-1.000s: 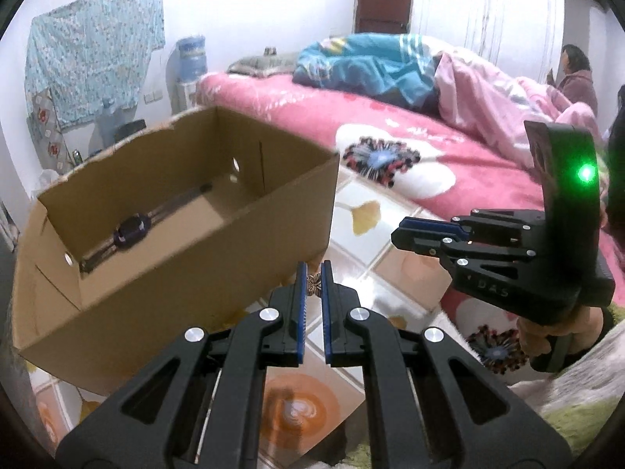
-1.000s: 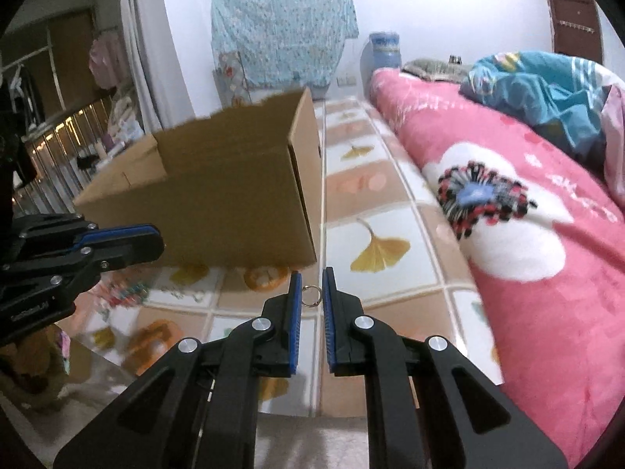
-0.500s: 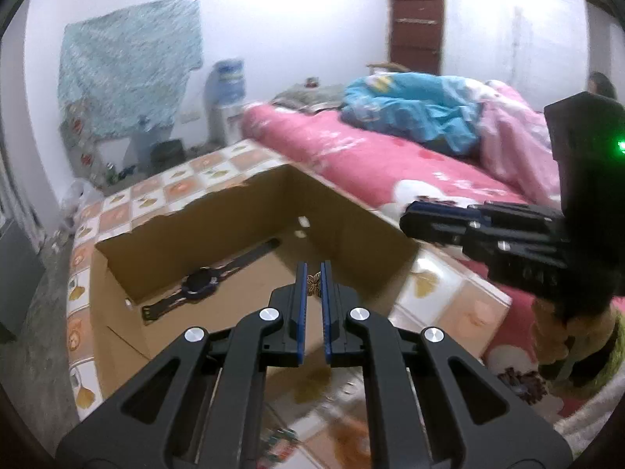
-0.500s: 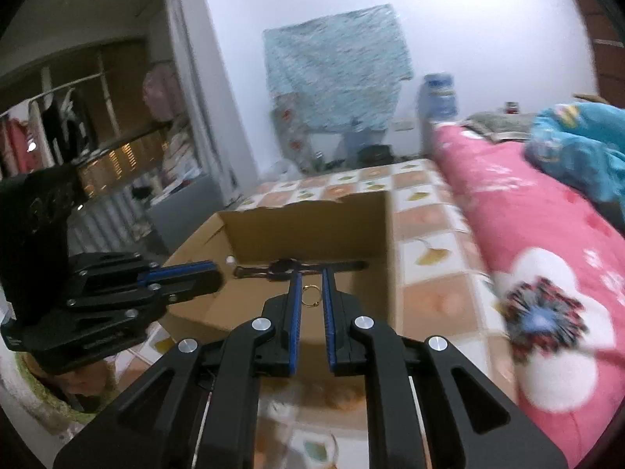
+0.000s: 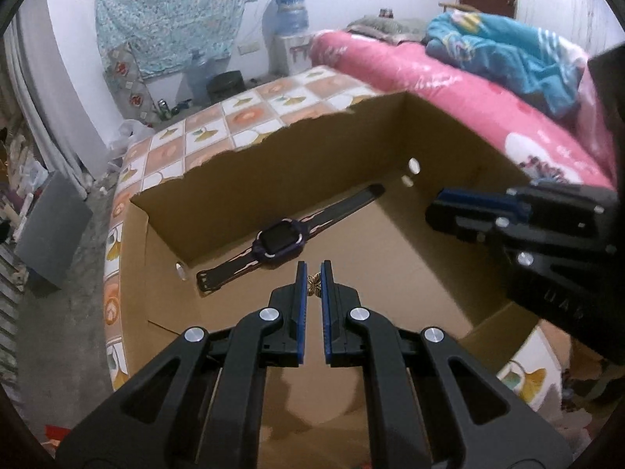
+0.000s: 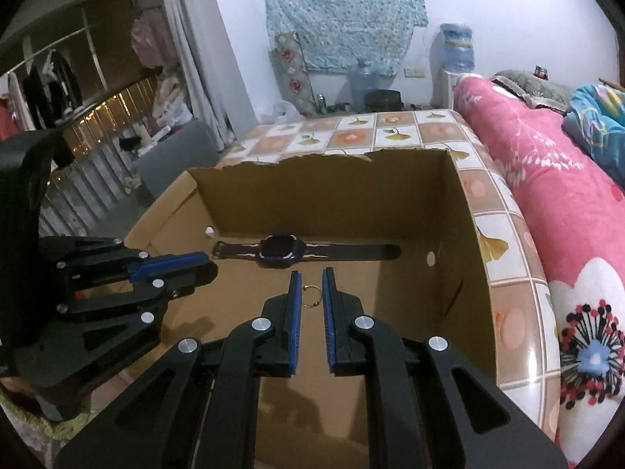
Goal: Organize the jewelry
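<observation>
left gripper [image 5: 313, 279] pinching a lil butterfly charm [image 5: 313, 285] | right gripper [image 6: 311, 289] clamped on gold ring [image 6: 311, 296] | both over cardboard box [image 6: 461, 211], watch [image 6: 279, 250] inside

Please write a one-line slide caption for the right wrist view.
Right tool shut on a small gold ring above an open cardboard box holding a watch; left tool alongside.

Tiled floor [image 5: 250, 117], peach flower and ginkgo-leaf squares, carries an open cardboard box [image 5: 242, 191] with a ragged far rim. A dark smartwatch [image 5: 283, 239] lies flat on the box bottom, strap stretched along the far wall. Box sits just beside a bed with pink floral bedspread [image 6: 547, 211]. Water jug [image 6: 365, 78] and dark pot [image 6: 383, 99] stand on the floor by the far wall.
</observation>
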{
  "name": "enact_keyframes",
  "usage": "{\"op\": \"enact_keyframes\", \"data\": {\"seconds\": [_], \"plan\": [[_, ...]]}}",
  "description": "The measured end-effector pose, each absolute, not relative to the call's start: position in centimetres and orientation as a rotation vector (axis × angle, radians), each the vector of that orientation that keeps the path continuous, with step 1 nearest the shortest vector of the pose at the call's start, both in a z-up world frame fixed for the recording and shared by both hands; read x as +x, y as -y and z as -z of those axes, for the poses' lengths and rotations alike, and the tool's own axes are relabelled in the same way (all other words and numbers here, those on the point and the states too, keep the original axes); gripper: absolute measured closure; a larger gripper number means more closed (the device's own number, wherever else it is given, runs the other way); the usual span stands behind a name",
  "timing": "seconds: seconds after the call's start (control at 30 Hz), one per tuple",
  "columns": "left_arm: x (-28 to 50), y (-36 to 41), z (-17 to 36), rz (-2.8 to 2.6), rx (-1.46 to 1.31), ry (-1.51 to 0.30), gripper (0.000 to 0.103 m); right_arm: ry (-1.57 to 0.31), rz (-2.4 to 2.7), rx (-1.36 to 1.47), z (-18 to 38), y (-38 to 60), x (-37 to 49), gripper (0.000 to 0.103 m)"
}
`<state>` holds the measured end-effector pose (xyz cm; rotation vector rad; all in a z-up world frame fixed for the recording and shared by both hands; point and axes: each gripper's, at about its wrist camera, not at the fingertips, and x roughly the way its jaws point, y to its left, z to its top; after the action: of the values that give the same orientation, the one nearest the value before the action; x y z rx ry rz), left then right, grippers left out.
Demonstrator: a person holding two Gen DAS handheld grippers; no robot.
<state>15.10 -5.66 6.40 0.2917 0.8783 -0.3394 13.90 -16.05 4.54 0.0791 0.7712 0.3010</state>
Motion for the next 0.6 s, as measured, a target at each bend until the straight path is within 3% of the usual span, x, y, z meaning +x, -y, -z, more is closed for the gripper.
{"op": "enact_keyframes", "data": {"seconds": [0.6], "plan": [[16.6, 5.1, -4.8, 0.245, 0.313, -0.94, 0.097, -0.787, -0.282, 0.049, -3.9, 15.4, 14.9, 0.09]]}}
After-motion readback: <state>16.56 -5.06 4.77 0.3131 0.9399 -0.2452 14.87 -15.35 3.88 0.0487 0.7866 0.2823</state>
